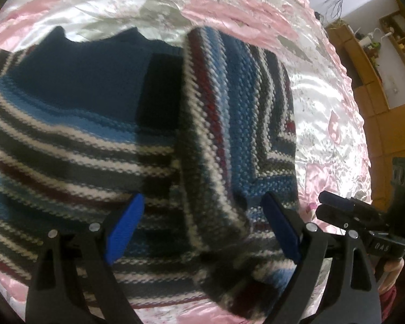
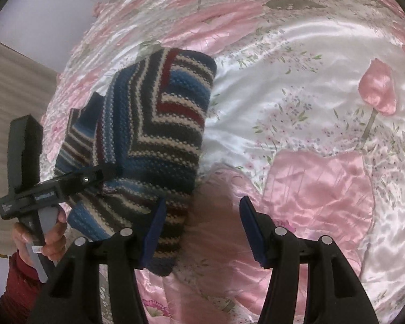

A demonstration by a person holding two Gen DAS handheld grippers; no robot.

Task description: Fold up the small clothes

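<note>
A knitted sweater [image 1: 67,140] striped in blue, white, grey and dark red lies on a pink floral satin bedspread [image 1: 324,113]. One side of it is folded over the body, and that folded strip [image 1: 216,124] runs down between my left gripper's blue pads [image 1: 127,226]. My left gripper [image 1: 203,226] is open around the strip. In the right wrist view the sweater [image 2: 154,135] is a folded bundle at the left. My right gripper [image 2: 203,229] is open just right of the bundle's near edge, over bare bedspread [image 2: 310,194]. The left gripper [image 2: 105,170] rests its tip on the bundle.
Wooden shelves [image 1: 364,62] stand beyond the bed's right side. A hand in a red sleeve [image 2: 51,237] holds the left gripper's handle. A wooden floor [image 2: 13,94] shows past the bed's left edge. Wide bedspread lies to the right of the sweater.
</note>
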